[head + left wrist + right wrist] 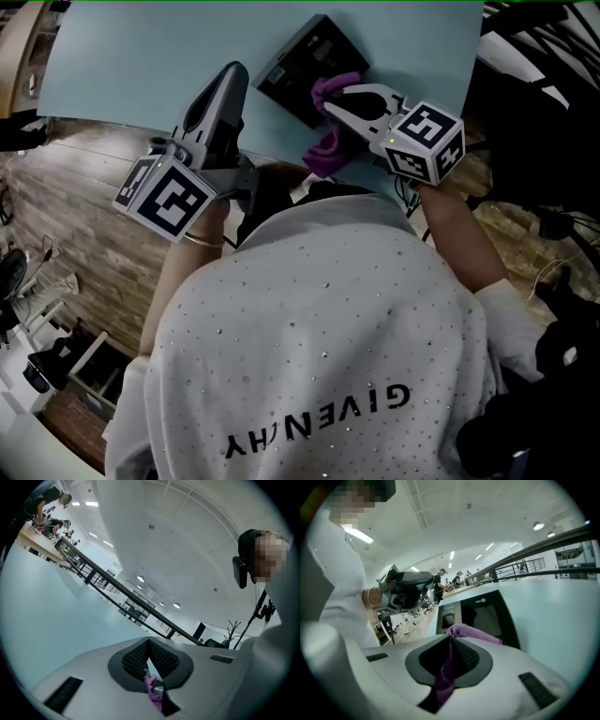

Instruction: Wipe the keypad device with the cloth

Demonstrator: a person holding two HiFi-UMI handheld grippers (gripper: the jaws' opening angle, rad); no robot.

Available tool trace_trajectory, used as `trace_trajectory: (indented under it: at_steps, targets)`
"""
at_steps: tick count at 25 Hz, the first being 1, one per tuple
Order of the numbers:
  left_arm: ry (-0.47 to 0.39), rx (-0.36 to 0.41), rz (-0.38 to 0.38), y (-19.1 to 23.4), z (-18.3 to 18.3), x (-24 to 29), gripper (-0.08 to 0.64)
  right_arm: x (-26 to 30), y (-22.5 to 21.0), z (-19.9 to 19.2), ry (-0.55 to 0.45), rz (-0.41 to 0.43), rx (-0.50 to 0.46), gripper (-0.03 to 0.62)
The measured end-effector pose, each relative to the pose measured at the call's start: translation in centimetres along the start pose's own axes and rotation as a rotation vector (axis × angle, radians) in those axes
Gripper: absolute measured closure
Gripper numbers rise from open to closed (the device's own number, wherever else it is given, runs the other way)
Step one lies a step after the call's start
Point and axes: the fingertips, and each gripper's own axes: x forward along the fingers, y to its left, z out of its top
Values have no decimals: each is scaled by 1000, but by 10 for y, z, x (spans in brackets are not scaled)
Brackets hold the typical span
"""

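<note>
Desk [141, 56]: far edge cut off at the top | keypad device [302, 58]: side toward desk's near edge hidden under cloth [324, 150] and right gripper [336, 99], keys too dark to read | left gripper [149, 641]: purple scrap low between jaws, too small to identify.

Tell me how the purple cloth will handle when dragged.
Probably floppy: the cloth droops in folds from the right tongs. Likely light, since one pinch carries it all. It may bunch rather than lie flat on the keypad device.

Pale table [141, 56] (bluish) — black keypad device [302, 64] lies on it.
</note>
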Motion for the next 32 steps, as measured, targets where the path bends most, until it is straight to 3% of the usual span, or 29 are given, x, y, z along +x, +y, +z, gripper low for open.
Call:
trace_trajectory:
  at_steps: [10,23,26,29,32]
  targets:
    - [-29,19,15,-8,3,-11,560,-24,-62,-2,54,-211,-11,569]
    - [-57,15,40,-3,5,-29,560,-35,-87,-10,67,-318,33,569]
    - [-59,13,43,-4,5,-34,560,-29,-59,2,22,-225,9,569]
    - [-63,10,47,-5,4,-38,560,-14,-2,11,-36,-1,-30,569]
    - [-60,9,38,-9,1,-38,560,0,45,-2,14,174,-101,569]
